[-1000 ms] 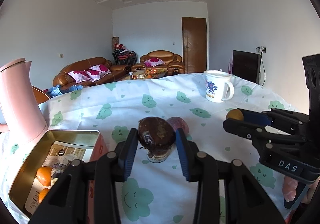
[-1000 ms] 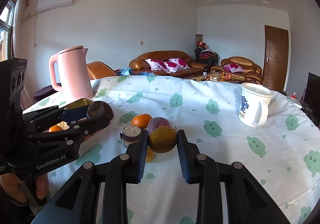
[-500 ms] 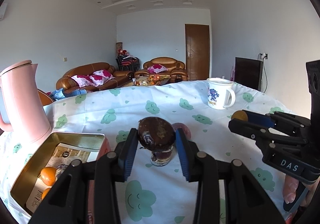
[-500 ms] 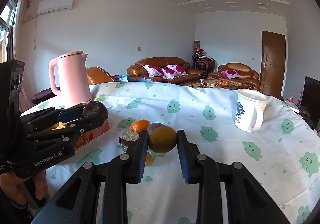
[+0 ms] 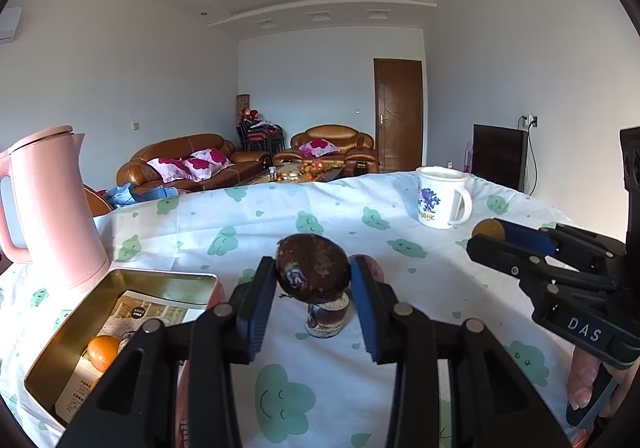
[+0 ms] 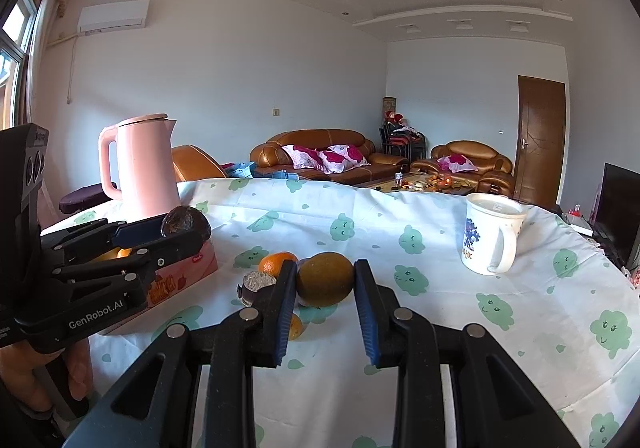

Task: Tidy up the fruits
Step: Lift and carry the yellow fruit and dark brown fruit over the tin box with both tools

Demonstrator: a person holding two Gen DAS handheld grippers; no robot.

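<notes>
My left gripper point(image 5: 313, 272) is shut on a dark brown fruit point(image 5: 314, 267) and holds it above the table, right of the open gold tin point(image 5: 120, 280); it also shows in the right wrist view point(image 6: 186, 226). The tin holds an orange point(image 5: 103, 352) on a leaflet. My right gripper point(image 6: 325, 280) is shut on a yellow-green fruit point(image 6: 325, 278), held above the table; it also shows in the left wrist view point(image 5: 486, 230). On the cloth lie an orange point(image 6: 276, 262), a purple fruit point(image 5: 370, 264), a small jar point(image 5: 327, 314) and another orange point(image 6: 295, 326).
A pink kettle point(image 5: 48, 203) stands behind the tin at the left. A white mug point(image 6: 490, 238) stands at the right on the cloud-print tablecloth point(image 6: 440, 312). The tin's outer wall is pink point(image 6: 188, 276). Sofas and a door lie beyond the table.
Both grippers have risen and tilted up with their fruits; the table objects sit lower in both views and more ceiling shows. Both grips are unchanged.
</notes>
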